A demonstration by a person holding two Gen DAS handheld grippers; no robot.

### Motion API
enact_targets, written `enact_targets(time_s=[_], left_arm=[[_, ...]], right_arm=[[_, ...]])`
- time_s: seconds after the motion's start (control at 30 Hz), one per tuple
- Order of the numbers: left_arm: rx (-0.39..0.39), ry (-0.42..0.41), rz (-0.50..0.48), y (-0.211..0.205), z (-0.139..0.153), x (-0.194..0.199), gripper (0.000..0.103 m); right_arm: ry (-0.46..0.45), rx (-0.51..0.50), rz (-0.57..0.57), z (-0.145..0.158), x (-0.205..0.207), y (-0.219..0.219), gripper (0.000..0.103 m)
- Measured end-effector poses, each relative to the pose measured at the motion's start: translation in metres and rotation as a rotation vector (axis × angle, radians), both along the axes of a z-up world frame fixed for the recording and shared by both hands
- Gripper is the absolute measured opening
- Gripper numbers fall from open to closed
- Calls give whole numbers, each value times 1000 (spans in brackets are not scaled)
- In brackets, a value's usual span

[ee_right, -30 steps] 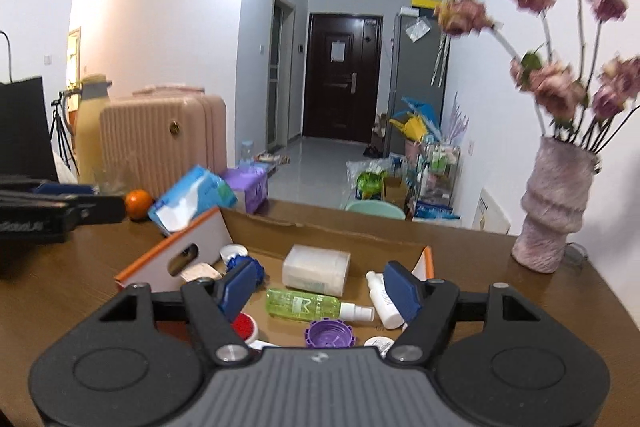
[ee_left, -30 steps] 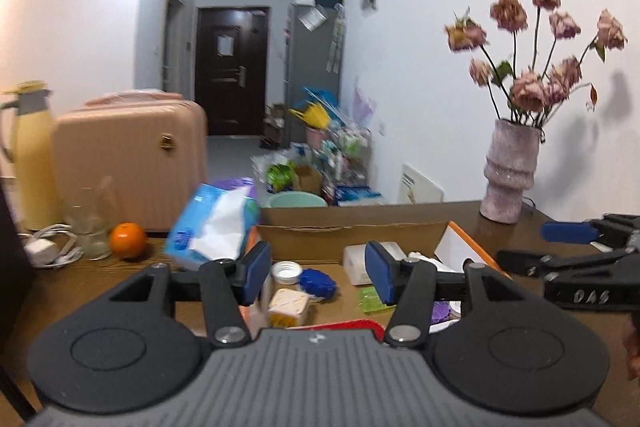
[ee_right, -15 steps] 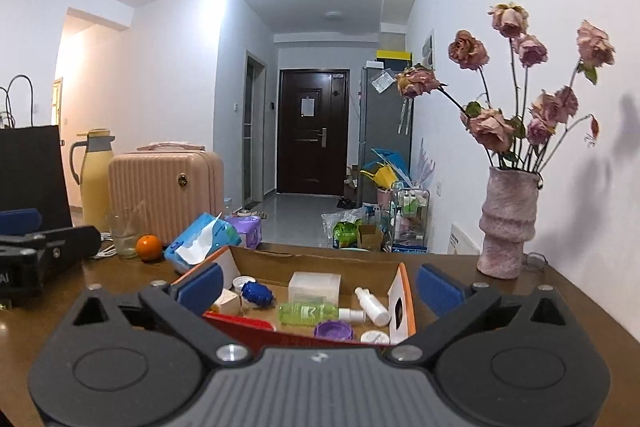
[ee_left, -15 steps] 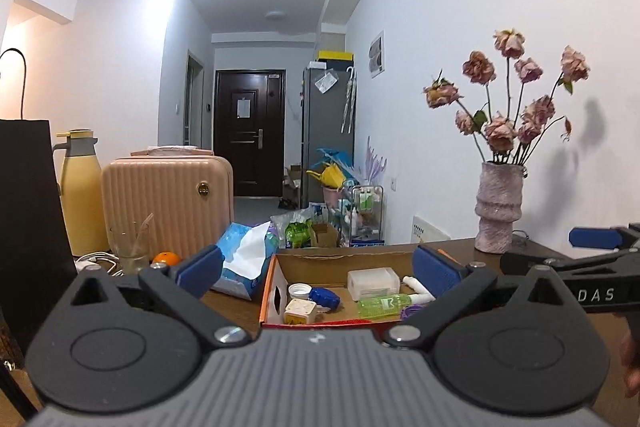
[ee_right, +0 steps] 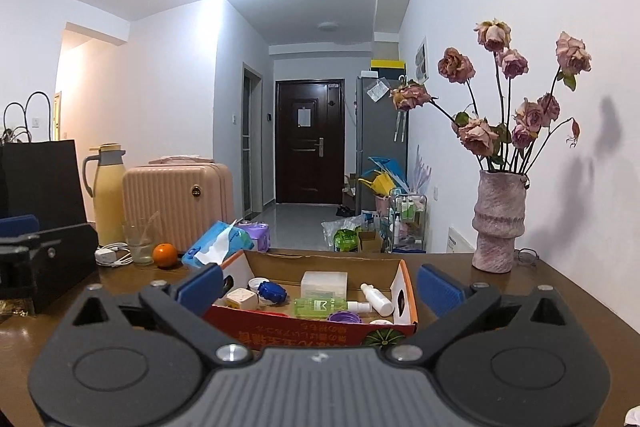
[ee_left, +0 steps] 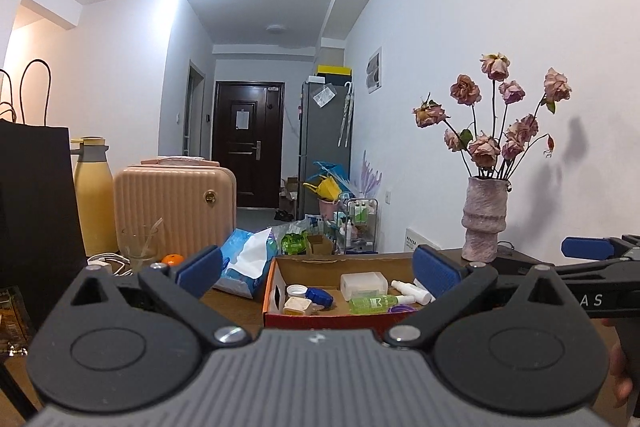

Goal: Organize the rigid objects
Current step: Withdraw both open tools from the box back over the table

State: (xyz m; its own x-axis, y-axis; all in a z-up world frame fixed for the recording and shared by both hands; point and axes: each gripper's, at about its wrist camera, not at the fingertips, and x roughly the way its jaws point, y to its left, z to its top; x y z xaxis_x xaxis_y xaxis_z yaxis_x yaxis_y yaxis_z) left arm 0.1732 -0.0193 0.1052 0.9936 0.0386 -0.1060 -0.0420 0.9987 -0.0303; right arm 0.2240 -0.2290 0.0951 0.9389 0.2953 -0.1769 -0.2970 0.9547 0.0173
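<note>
L gripper is held nearly level, aimed slightly down over the table; jaws have just been opened and are spread wide apart, nothing between the pads. The cardboard box is seen ahead of it, framed between the blue fingertips but well beyond them, untouched. Inside the box: a white cap, blue cap, white case, green bottle, white bottle. R gripper is posed alike, nearly level w/ slight downward tilt, jaws just opened, wide apart, empty; same box sits ahead, centred between its fingers. Vase stands beyond, to the R.
</note>
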Motion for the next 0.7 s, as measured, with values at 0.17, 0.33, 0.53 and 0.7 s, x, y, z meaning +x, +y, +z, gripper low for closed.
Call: enact_targets(time_s=[0.17,0.33,0.53,0.7], left_arm=[[-27,-5,26,3,-5,-24,103],[-46,-28,54,12,-16,-61,103],[31,5,87,18,-40,-100,103],[81,29,41,16,-63,-147,103]], right_arm=[[-2,-3,0,-5,-29,-2,103],[8,-21,13,-21,-72,-5,103],[36,14,21,-44,-123,-7,103],[60,7,21,-65,-173,-1,103]])
